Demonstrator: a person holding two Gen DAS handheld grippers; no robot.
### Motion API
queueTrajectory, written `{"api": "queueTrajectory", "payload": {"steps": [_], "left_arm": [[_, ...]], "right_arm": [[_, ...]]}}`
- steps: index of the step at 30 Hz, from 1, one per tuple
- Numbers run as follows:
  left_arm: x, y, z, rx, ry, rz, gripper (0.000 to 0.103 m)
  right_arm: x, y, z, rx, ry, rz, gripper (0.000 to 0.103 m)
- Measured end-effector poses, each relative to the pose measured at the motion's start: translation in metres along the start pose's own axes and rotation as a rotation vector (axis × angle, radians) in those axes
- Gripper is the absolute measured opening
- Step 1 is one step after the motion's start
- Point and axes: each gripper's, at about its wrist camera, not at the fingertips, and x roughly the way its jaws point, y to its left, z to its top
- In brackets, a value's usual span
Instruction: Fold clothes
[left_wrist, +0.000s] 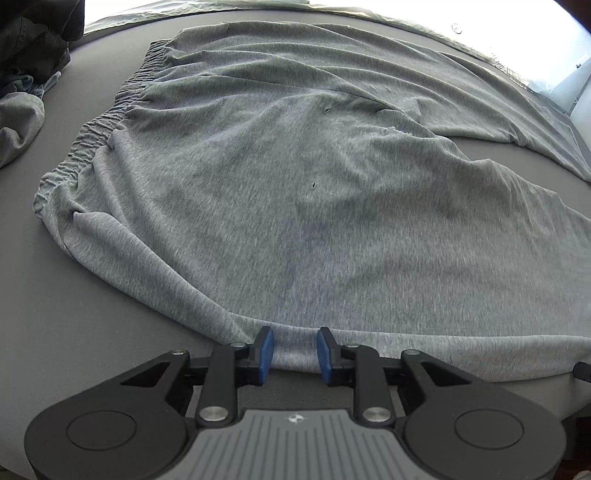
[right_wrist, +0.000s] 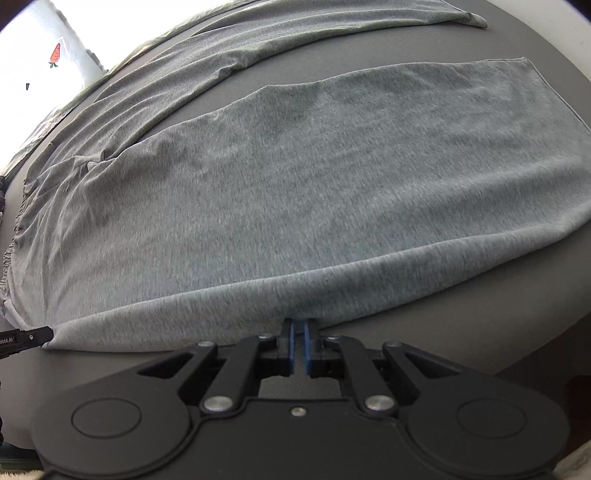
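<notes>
Grey sweatpants (left_wrist: 295, 192) lie spread flat on a dark grey table (left_wrist: 74, 295), with the elastic waistband (left_wrist: 92, 136) at the left. The legs run to the right (right_wrist: 332, 184). My left gripper (left_wrist: 295, 350) is open, its blue pads on either side of the near edge of the fabric. My right gripper (right_wrist: 298, 332) is shut on the near edge of the pant leg, which bunches at its pads. The tip of the left gripper shows at the left of the right wrist view (right_wrist: 33, 338).
A pile of dark and grey clothes (left_wrist: 26, 74) sits at the far left of the table. A bright window or wall (right_wrist: 37, 55) lies beyond the far edge. Bare table (right_wrist: 480, 350) shows on the near right.
</notes>
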Motion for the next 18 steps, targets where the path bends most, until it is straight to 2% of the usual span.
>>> {"api": "queueTrajectory", "payload": {"steps": [3, 6, 10, 15, 18], "left_arm": [[0.000, -0.001, 0.001, 0.013, 0.006, -0.006, 0.032], [0.001, -0.005, 0.001, 0.037, 0.013, 0.005, 0.033], [0.000, -0.005, 0.000, 0.040, 0.023, 0.004, 0.033], [-0.003, -0.001, 0.002, 0.012, 0.032, -0.007, 0.034], [-0.009, 0.001, 0.007, -0.019, 0.018, -0.018, 0.035]], "right_arm": [[-0.012, 0.008, 0.010, -0.015, -0.076, 0.041, 0.006], [-0.007, 0.020, 0.022, -0.036, -0.096, 0.060, 0.007], [0.016, 0.028, 0.024, -0.039, -0.038, 0.054, 0.007], [0.017, 0.023, 0.000, -0.048, 0.035, 0.065, 0.006], [0.007, 0.013, 0.003, -0.020, 0.016, 0.074, 0.007]]}}
